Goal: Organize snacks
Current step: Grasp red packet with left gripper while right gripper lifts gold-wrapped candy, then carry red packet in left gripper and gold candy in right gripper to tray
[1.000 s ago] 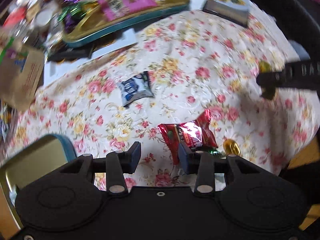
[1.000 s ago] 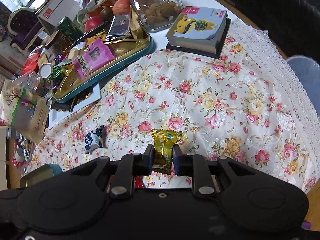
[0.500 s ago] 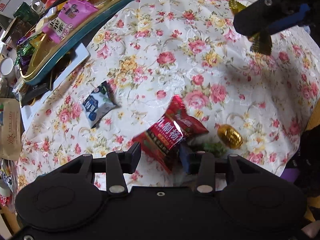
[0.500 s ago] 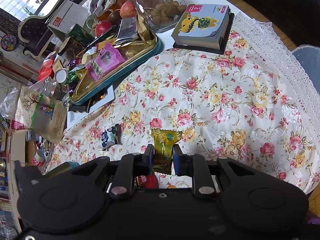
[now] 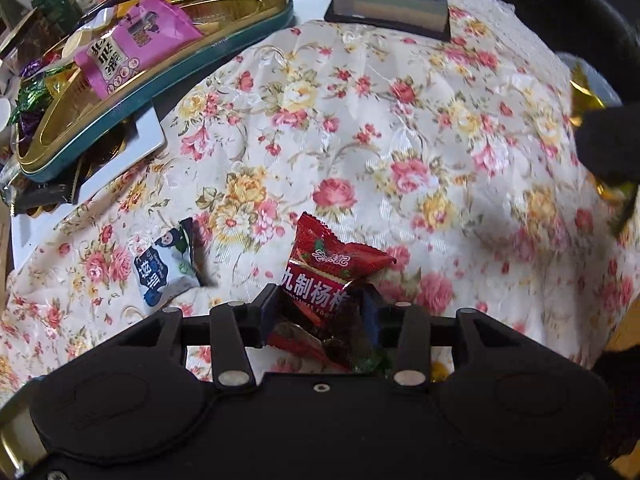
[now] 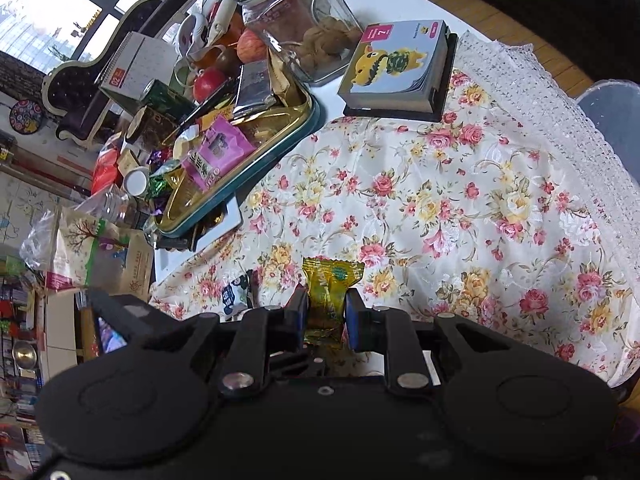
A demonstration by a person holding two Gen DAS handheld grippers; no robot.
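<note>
Left view: your left gripper (image 5: 320, 308) points steeply down, jaws opening, red packet (image 5: 332, 276) between them, pads not yet pressing. Centre on the packet's middle before closing; something green lies tucked under it. Blue-and-white packet (image 5: 168, 266) lies just beside; floral cloth (image 5: 360, 140) beyond is free.

Right view: your right gripper (image 6: 326, 314) is clamped on the gold candy (image 6: 330, 292), lifted clear of the cloth. Gold tin (image 6: 280, 148) sits far left, crowded; book (image 6: 396, 68) guards the far edge.

Red packet (image 5: 336, 268), gold candy (image 6: 330, 292) — floral pink-and-yellow tablecloth (image 5: 400, 128), teal-rimmed tin (image 5: 168, 76)
</note>
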